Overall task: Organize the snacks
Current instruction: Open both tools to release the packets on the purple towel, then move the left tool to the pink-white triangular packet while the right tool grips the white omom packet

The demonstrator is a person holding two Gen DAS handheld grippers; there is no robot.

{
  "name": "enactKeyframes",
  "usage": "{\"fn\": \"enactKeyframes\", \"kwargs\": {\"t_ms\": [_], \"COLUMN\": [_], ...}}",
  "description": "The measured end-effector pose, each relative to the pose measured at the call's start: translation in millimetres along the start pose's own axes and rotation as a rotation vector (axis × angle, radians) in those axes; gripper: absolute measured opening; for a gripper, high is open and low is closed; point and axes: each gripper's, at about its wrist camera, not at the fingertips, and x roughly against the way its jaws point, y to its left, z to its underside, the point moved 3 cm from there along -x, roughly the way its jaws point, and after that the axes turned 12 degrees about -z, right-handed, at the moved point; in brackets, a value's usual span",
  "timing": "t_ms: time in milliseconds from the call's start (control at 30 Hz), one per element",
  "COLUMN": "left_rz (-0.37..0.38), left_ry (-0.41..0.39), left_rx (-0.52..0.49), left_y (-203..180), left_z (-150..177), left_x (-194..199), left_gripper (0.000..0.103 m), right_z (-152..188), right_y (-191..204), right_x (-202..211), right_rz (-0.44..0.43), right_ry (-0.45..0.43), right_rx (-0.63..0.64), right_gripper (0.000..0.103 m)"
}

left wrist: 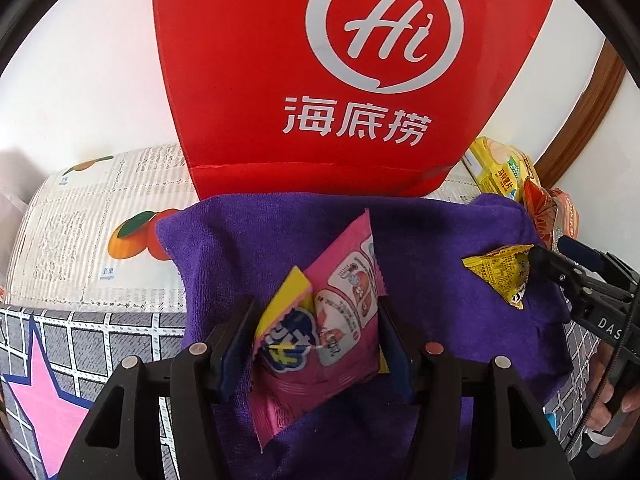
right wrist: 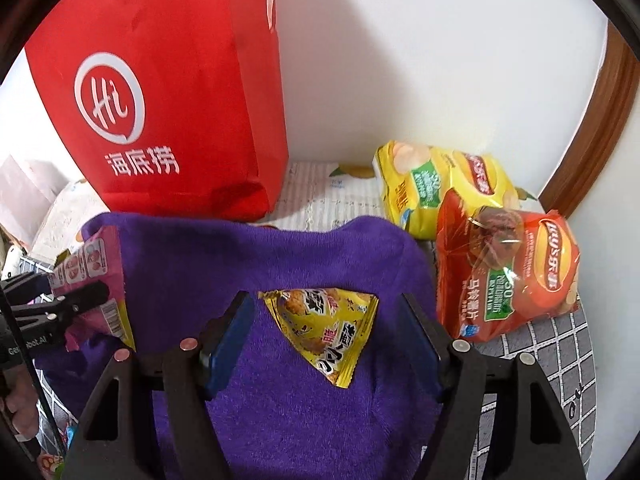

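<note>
- Purple towel (left wrist: 248, 240) lies spread on the tabletop (left wrist: 60, 332) nearest the two tools, and both small packets sit over it.
- Left gripper (left wrist: 316, 336) has its fingers (left wrist: 236, 344) either side of the pink packet (left wrist: 340, 312); the packet fills the gap and looks clamped at both edges, tilted up off the towel. A yellow packet corner (left wrist: 286, 296) pokes out just beside the pink one, seemingly pinched in with it.
- Right gripper (right wrist: 328, 328) has its fingers (right wrist: 228, 340) apart, with the yellow triangle packet (right wrist: 324, 324) between them; neither pad touches it, so I judge it not yet gripped.
- Beyond the towel's right edge, the orange chip bag (right wrist: 508, 272) lies on the tabletop, and the yellow chip bag (right wrist: 436, 184) sits just behind it, touching it, near the wall.
- Farthest back, the red paper bag (right wrist: 168, 112) stands upright against the wall, its base at the towel's far edge. Its opening is out of view, so I cannot tell what is already inside.
- My reading: the sorting is at an early stage. If the red bag is the destination, four or so snacks are outside it: one lifted, one about to be taken, two chip bags untouched.
</note>
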Motion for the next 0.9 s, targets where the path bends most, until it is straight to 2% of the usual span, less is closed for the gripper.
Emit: {"fn": "enactKeyframes", "kwargs": {"t_ms": [33,100,267,500,633,733,900], "left_rz": [0.001,-0.003,0.004,-0.004,-0.026,-0.018,0.006], "left_ry": [-0.004,-0.020,-0.078,-0.094,-0.118,-0.145,-0.138], "left_rx": [-0.001,-0.003,-0.011,-0.019,-0.029,-0.040,-0.049], "left_y": [-0.2,-0.6,-2.0,-3.1,-4.3,-5.3,0.4], "left_z": [-0.4,-1.5,-5.1,-5.5,-4.0,-3.1,12.2], "left_x": [0.6,4.0,17.8,30.0,47.9,66.4,98.0], "left_gripper": [0.062,0.077,0.083,0.083,0.083,0.083,0.083], "right_z": [0.0,-0.6,-0.7,-4.1,-0.9,11.5,47.2], "right_y": [0.4,0.7,3.6,15.7,21.0,29.3,49.3], "right_x": [0.3,-0.3,-1.4,21.1,43.1,58.9,85.1], "right_rz": [0.000,0.000,-0.010,-0.021,-0.048,-0.099,-0.070], "right_ry": [-0.002,0.003,0.013,-0.032,-0.064,-0.050,-0.027], "right_rx": [0.000,0.000,-0.005,0.033,0.010,-0.006,0.011], "right_gripper": [0.072,0.072,0.072,0.069,0.069,0.069,0.069]}}
